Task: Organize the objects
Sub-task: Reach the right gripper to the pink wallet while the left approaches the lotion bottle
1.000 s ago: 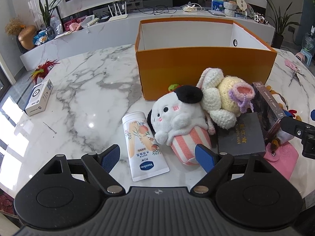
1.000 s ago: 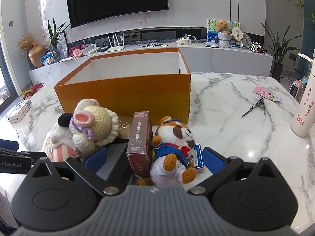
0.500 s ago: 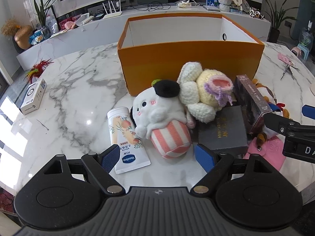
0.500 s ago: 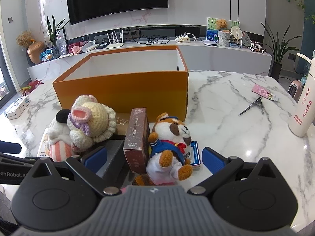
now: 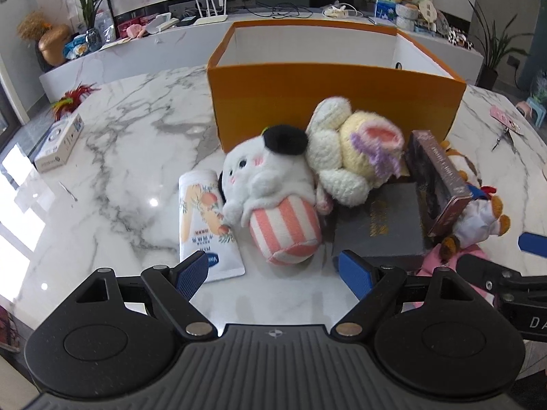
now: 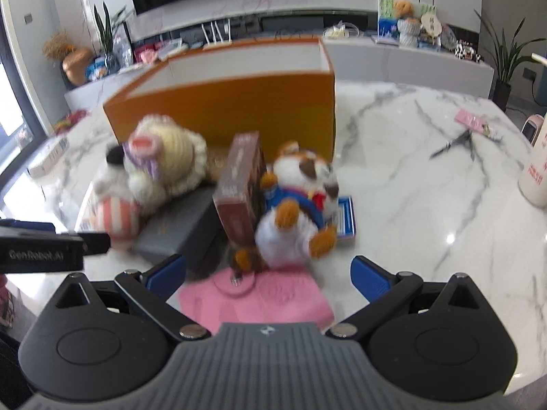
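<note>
A: Both grippers have pulled back from the pile; the pink pouch (image 6: 256, 299) now shows.

B: Both jaws apart, empty. Toys sit on the bench at six o'clock of the orange box (image 5: 335, 99), probably awaiting boxing.

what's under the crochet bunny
The crochet bunny lies partly on the dark grey box and leans against the white plush. Anything directly beneath its body is hidden.

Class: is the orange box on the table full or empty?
Mostly empty: the orange box shows bare white inner walls; its floor is hidden.
</note>
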`<action>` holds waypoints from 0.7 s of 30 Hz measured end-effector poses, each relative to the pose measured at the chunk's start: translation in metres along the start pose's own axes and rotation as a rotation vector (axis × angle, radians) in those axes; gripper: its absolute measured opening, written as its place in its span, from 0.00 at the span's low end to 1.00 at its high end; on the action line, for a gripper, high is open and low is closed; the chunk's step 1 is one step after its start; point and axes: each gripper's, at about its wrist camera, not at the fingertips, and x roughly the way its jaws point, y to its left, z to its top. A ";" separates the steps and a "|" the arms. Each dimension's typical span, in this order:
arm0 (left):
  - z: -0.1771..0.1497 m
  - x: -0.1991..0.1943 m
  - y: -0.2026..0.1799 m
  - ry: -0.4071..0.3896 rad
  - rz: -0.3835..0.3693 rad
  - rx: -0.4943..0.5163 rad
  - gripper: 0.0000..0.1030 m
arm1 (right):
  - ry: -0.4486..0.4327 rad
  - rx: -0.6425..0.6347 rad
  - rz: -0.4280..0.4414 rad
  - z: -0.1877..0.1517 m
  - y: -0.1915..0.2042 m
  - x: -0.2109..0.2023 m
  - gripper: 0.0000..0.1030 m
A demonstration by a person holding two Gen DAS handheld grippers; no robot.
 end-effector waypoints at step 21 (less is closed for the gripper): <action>-0.002 0.038 0.062 0.080 -0.048 -0.062 0.96 | 0.103 -0.104 0.036 -0.015 0.011 0.034 0.99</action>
